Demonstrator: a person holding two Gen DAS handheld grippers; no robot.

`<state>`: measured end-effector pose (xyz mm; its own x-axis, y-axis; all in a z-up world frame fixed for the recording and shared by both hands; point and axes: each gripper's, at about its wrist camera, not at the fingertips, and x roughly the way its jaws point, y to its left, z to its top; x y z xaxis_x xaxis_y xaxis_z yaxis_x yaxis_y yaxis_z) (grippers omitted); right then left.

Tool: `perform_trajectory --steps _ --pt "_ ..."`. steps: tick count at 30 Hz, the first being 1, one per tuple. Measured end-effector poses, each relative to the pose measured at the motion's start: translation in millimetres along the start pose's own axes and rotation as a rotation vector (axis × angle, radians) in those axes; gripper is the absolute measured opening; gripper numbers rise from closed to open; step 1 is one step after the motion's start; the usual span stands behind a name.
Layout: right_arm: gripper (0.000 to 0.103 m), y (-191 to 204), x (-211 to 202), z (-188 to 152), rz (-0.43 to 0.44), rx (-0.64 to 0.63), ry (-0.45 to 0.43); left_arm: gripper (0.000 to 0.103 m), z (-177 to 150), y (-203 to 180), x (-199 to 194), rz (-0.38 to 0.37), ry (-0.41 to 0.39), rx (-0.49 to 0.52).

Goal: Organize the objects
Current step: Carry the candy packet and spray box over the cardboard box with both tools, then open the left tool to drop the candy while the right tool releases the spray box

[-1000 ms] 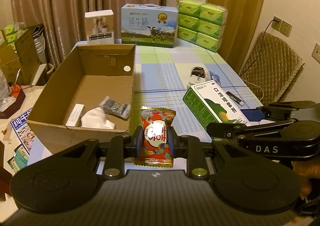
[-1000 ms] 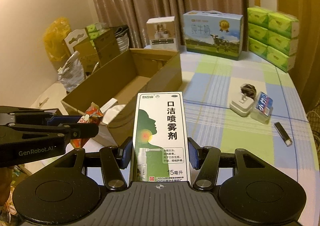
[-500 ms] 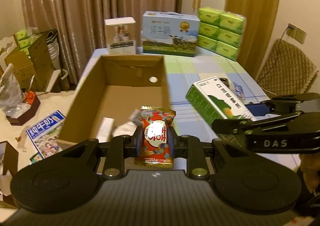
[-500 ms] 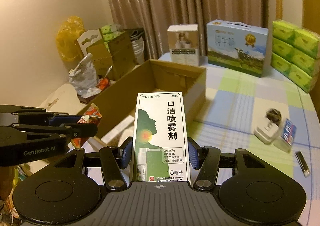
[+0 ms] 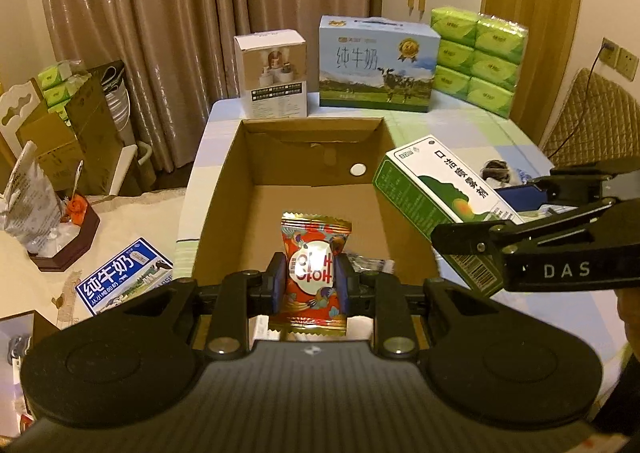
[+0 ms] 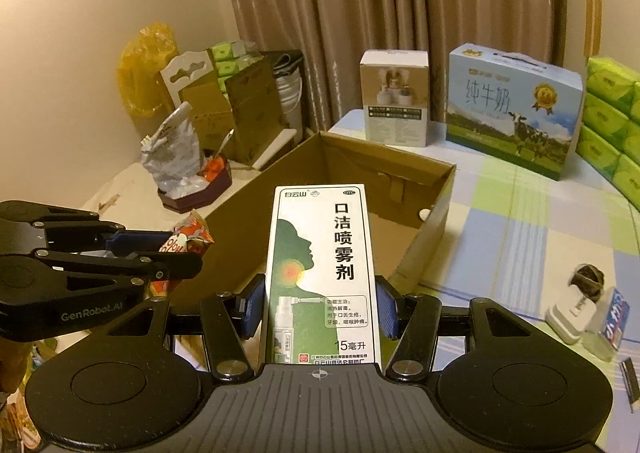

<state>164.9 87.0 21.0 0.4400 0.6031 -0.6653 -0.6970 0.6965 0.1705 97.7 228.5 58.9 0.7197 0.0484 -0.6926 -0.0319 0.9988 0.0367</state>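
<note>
My left gripper [image 5: 310, 281] is shut on a red candy packet [image 5: 312, 273] and holds it above the near end of the open cardboard box [image 5: 280, 157]. My right gripper [image 6: 320, 305] is shut on a green and white spray box [image 6: 322, 273], held over the box's near right corner [image 6: 436, 205]. The spray box also shows in the left wrist view [image 5: 440, 193], and the candy in the right wrist view [image 6: 188, 237]. A small foil packet [image 5: 370, 263] lies on the box floor behind the left fingers.
At the table's far end stand a white carton [image 5: 274, 73], a milk gift box [image 5: 376, 61] and green tissue packs [image 5: 478, 57]. A white charger [image 6: 572, 313] and small items lie right of the box. Left of the table is clutter [image 6: 188, 173].
Both grippers moved left and up with their loads. They went from the table beside the box to above its near end. Neither grip changed.
</note>
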Motion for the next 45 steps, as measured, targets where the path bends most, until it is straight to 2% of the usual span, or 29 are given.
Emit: perform_trajectory --steps 14,26,27,28,29,41,45 --pt "0.052 -4.9 36.6 8.9 0.009 0.04 0.03 0.021 3.0 26.9 46.8 0.004 0.068 0.012" --pt "0.052 -19.7 49.4 14.8 -0.005 0.085 0.029 0.022 8.7 31.7 73.6 0.006 0.086 0.031" --pt "0.052 -21.2 49.6 14.2 -0.005 0.09 0.029 0.025 9.0 31.1 76.7 0.008 0.084 0.035" --pt "0.052 -22.4 49.2 13.5 -0.004 0.093 0.029 0.034 9.1 31.0 79.3 0.011 0.085 0.032" --pt "0.052 -23.5 49.4 12.7 -0.004 0.097 0.03 0.035 9.0 31.4 80.6 0.009 0.085 0.025" --pt "0.053 -23.0 47.5 12.7 0.017 0.125 0.025 0.035 1.5 39.8 66.4 0.025 0.077 -0.009" --pt "0.056 -25.1 49.9 14.9 0.073 0.159 -0.012 0.035 1.7 40.4 60.7 0.029 0.067 -0.009"
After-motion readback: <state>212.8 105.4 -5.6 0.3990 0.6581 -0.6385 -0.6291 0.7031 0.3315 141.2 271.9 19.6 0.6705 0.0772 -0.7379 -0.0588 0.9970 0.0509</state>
